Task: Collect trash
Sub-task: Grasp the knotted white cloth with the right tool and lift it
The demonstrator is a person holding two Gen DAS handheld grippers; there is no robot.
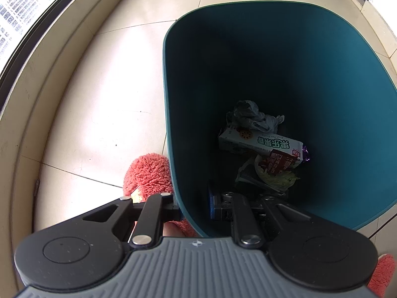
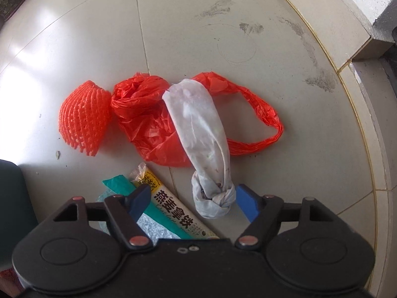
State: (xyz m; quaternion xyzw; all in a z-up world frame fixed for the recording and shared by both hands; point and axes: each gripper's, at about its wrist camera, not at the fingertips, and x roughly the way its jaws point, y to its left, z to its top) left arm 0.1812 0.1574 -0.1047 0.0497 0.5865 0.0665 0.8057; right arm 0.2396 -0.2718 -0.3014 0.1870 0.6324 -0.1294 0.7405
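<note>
My left gripper (image 1: 193, 207) is shut on the near rim of a teal trash bin (image 1: 285, 57), one finger outside the wall and one inside. In the bin lie crumpled grey paper (image 1: 253, 116), a white snack box (image 1: 260, 144), a red wrapper (image 1: 280, 161) and a lettuce leaf (image 1: 278, 180). My right gripper (image 2: 193, 201) points down at the floor, open. The knotted end of a white bag (image 2: 198, 129) lies between its fingers, close to the right pad, which does not press on it. A red plastic bag (image 2: 146, 124), a red foam net (image 2: 84, 116) and an oat latte packet (image 2: 173, 208) lie around it.
A green packet (image 2: 119, 186) lies under the left finger. The bin's dark side (image 2: 12, 198) shows at the left edge of the right wrist view. A pink fluffy slipper (image 1: 148, 173) stands beside the bin. A raised step (image 2: 372, 37) and a curved window ledge (image 1: 37, 87) border the tiled floor.
</note>
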